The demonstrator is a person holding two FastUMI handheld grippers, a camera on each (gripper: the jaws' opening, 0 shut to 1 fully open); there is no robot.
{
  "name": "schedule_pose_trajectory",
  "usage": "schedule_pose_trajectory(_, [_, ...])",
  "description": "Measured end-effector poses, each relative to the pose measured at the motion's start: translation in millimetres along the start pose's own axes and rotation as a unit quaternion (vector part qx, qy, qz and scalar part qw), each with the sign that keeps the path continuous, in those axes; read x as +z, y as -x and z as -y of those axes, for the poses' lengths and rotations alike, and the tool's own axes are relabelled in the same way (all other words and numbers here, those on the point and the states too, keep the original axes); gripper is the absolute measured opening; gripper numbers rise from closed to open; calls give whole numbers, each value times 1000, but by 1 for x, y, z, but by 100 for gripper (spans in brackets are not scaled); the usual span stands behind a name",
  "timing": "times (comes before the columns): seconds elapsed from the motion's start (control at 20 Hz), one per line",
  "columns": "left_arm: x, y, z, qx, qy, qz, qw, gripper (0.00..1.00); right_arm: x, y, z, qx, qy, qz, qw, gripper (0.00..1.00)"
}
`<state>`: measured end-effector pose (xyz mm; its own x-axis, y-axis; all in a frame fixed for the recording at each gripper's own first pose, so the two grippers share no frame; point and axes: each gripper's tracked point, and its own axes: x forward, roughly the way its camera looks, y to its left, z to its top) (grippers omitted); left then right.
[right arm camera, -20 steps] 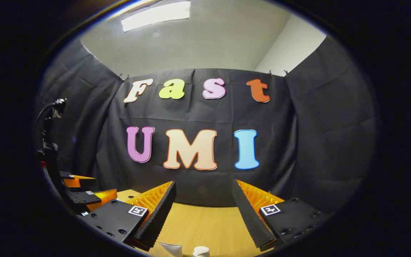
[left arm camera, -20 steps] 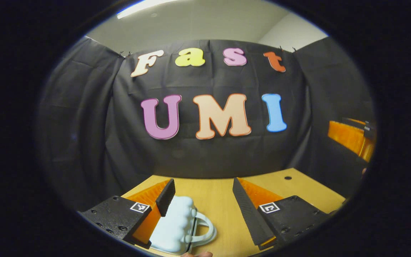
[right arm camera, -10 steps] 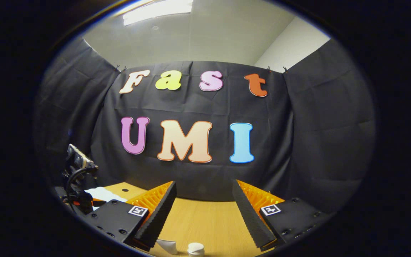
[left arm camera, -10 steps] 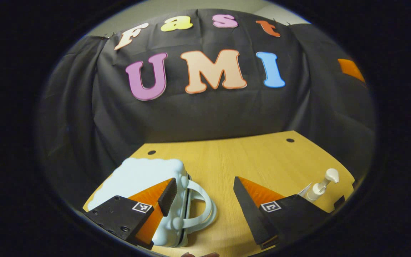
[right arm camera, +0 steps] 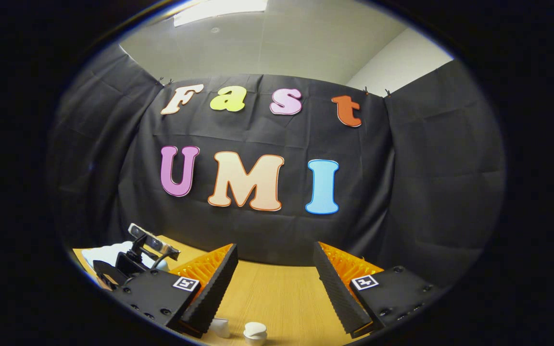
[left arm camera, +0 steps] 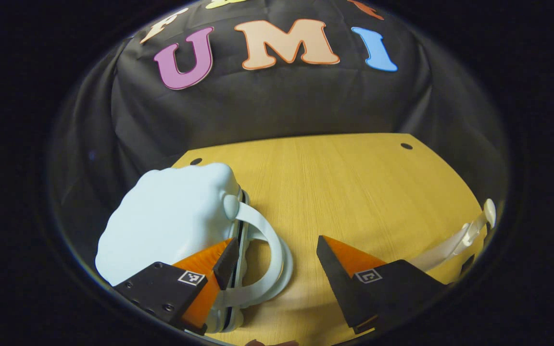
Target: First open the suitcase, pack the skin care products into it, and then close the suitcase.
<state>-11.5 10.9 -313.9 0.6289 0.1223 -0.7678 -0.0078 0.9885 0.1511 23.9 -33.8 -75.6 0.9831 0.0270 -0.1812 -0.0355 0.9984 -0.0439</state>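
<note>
Left gripper view gives us our left gripper [left arm camera: 274, 259] at the bottom of the frame, fingers spread wide with nothing clamped between them. The left finger [left arm camera: 225, 257] lies over the edge of the pale blue suitcase [left arm camera: 171, 221], which sits closed on its side at lower left, its seam and looped handle [left arm camera: 267, 254] turned toward the gap between our fingers. We cannot tell whether that finger touches the shell or only hangs in front of it. At the far right edge a white pump bottle [left arm camera: 455, 242] stretches along the rim of the frame, its nozzle pointing up and right.

Each finger mount carries a small square black-and-white marker tag; we can read no brand or label on the suitcase or bottle.

Everything rests on a light wooden table [left arm camera: 354, 182] with visible grain and two small dark holes near its far corners. Behind it hangs black cloth.

Right gripper view shows our right gripper [right arm camera: 277, 288] low in the frame, fingers likewise wide apart and holding nothing. Between them, at the bottom edge, sits a small white cap [right arm camera: 255, 331], with another white piece [right arm camera: 219, 327] just to its left. At lower left the other gripper's body hangs in front of a bit of the suitcase. Above the cloth we see a pale ceiling with a bright light panel and a white wall at upper right.
</note>
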Motion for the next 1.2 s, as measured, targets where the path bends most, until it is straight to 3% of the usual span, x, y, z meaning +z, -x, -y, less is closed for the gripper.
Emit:
schedule_pose_trajectory(0.2, [-9,-17,9,-13,15,-42,999,92,-8,-2,3,-5,8,-10,1000,98])
schedule_pose_trajectory(0.25, [-10,-22,12,-21,14,-46,999,92,-9,-2,3,-5,10,-11,1000,98])
schedule_pose_trajectory(0.3, [-12,-25,17,-35,17,-54,998,84,-9,-2,3,-6,15,-11,1000,98])
schedule_pose_trajectory(0.35, [-14,-22,20,-46,20,-63,997,86,-10,-3,4,-6,19,-10,1000,98])
schedule_pose_trajectory(0.4, [-14,-24,17,-37,20,-67,997,74,-9,-3,3,-7,24,-9,1000,98])
schedule_pose_trajectory(0.45, [-14,-25,10,-26,18,-66,997,70,-10,-3,3,-6,28,-8,1000,98])
schedule_pose_trajectory(0.55, [-16,-28,1,-18,30,-72,997,32,-10,-4,2,-5,32,-8,999,98])
schedule_pose_trajectory(0.65, [-15,-28,1,-26,48,-78,995,12,-13,-6,1,-7,36,-9,999,98])
schedule_pose_trajectory(1.0, [-3,-18,5,-51,19,-92,994,1,-7,-8,-8,0,38,5,999,98])
schedule_pose_trajectory(1.2, [22,7,0,-58,24,-81,995,0,-3,-6,-18,12,36,15,999,98])
